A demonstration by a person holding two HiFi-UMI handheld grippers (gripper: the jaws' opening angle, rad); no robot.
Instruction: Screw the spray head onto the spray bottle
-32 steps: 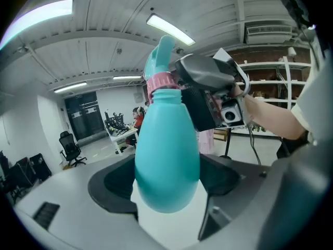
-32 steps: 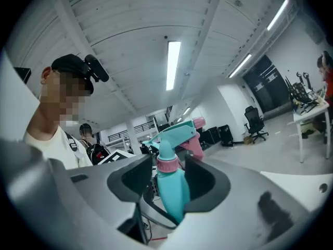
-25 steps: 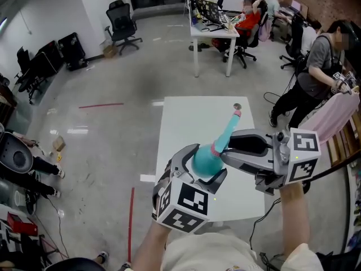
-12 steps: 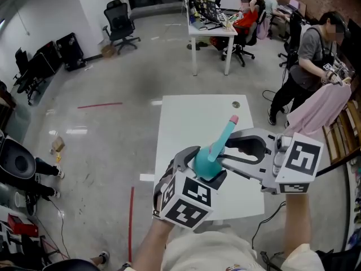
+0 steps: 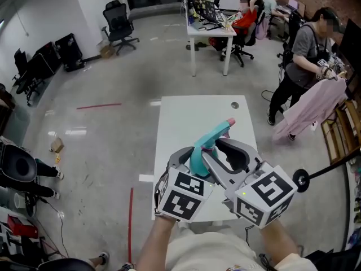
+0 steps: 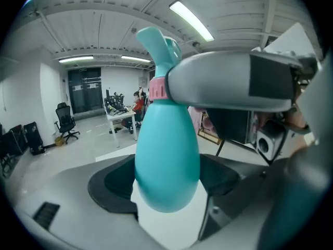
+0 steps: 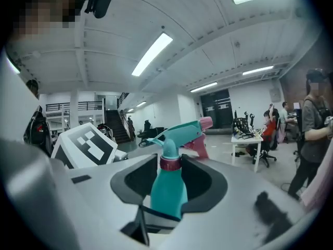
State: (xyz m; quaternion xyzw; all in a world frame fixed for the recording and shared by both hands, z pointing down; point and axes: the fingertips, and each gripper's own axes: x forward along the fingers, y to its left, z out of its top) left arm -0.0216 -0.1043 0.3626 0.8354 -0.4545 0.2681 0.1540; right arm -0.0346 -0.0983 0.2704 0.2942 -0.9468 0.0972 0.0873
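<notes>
Two grippers are engaged over the white worktop (image 5: pixel 186 123). The teal spray bottle (image 6: pixel 166 160) is clamped at its body by the left gripper (image 6: pixel 166 186) fingers (image 6: pixel 112 186). The spray head (image 7: pixel 179 132) is gripped at its pink collar (image 7: pixel 170 163) by the right gripper (image 7: pixel 169 181). Cross-threading is likely if the collar is turned while tilted off the neck

Spray bottle (image 6: pixel 166 155): teal.
Spray head (image 7: pixel 179 133): teal, pink nozzle and trigger.
Collar (image 7: pixel 170 163): dark pink.
Left gripper (image 6: pixel 165 189), right gripper (image 7: pixel 170 178): grey, black pads; cubes white with black square markers.
Table (image 5: pixel 180 117): white.
Floor tape (image 5: pixel 100 105): red.
</notes>
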